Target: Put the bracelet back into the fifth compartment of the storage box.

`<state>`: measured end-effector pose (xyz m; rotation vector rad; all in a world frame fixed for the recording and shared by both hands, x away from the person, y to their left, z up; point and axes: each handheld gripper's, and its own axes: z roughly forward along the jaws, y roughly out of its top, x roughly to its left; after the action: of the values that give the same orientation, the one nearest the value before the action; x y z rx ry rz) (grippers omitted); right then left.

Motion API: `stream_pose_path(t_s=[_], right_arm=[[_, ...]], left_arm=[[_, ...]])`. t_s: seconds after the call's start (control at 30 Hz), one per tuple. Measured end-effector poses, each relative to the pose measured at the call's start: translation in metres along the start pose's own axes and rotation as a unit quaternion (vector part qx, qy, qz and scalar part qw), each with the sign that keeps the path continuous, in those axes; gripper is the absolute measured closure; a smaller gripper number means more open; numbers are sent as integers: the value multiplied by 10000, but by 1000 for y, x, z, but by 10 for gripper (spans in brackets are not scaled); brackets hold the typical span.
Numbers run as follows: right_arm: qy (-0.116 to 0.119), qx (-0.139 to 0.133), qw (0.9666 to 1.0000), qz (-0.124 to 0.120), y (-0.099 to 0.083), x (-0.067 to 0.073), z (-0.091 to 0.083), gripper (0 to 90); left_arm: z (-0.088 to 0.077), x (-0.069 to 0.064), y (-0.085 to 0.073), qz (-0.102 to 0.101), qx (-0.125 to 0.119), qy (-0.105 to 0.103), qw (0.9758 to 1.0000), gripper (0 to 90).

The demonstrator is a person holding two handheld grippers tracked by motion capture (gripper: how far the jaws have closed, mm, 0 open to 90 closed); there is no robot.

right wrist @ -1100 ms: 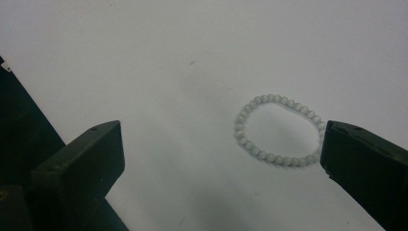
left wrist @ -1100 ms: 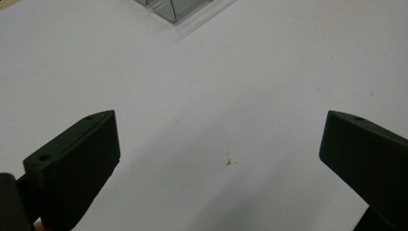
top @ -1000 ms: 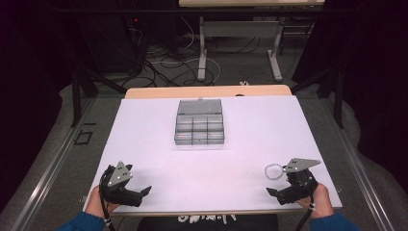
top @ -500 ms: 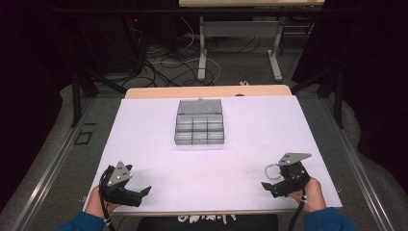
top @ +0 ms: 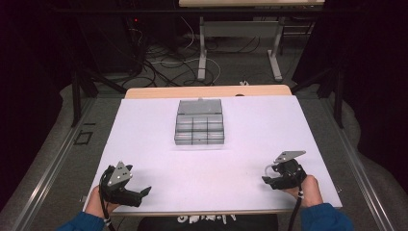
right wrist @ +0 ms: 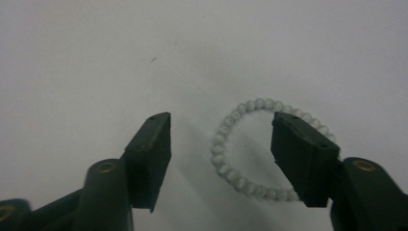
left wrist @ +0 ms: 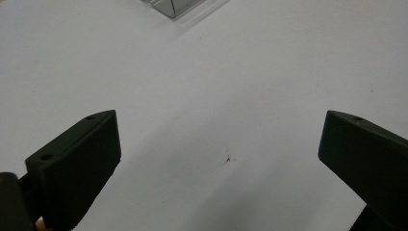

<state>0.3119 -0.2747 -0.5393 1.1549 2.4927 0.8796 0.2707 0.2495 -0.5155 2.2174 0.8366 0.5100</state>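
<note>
Two grippers sit at the near edge: the left gripper [top: 140,193] with fingers spread wide over bare surface, the right gripper [right wrist: 220,139] with fingers spread around one white bead bracelet [right wrist: 250,149] lying flat. Farther off, one grey compartment box [top: 199,127] rests mid-desk [top: 144,125]. Beyond, cables [top: 163,57] litter the dark floor.

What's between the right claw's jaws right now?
The near arc of the white bead bracelet, lying flat on the white table, per the right gripper view. The right claw is open, not touching it.
</note>
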Motion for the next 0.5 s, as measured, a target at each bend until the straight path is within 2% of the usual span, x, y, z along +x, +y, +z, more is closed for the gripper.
stream_pose_path(t_s=[0.03, 0.13, 0.17, 0.2, 0.23, 0.37, 0.43, 0.5], right_arm=[[11, 94, 9999, -93, -1, -1, 1, 494], [20, 156, 9999, -52, -2, 0, 2, 542], [51, 89, 9999, 7, -3, 0, 4, 570], [27, 223, 9997, 19, -3, 0, 5, 596], [9, 184, 9998, -48, -3, 0, 5, 610], [-56, 136, 9999, 46, -5, 0, 5, 677], [-108, 96, 9999, -23, -5, -1, 5, 696], [-125, 99, 9998, 108, -5, 0, 5, 729]], left_arm=[[0, 0, 0, 4, 29, -4, 10000, 13], [0, -1, 0, -53, 32, -30, 10000, 13], [0, -1, 0, -50, 30, -32, 10000, 13], [0, -1, 0, -28, 40, -20, 10000, 13], [0, -1, 0, -31, 48, -18, 10000, 13], [0, -1, 0, -45, 32, -26, 10000, 13], [0, -1, 0, -43, 55, -20, 10000, 14], [0, 0, 0, -26, 34, 3, 10000, 14]])
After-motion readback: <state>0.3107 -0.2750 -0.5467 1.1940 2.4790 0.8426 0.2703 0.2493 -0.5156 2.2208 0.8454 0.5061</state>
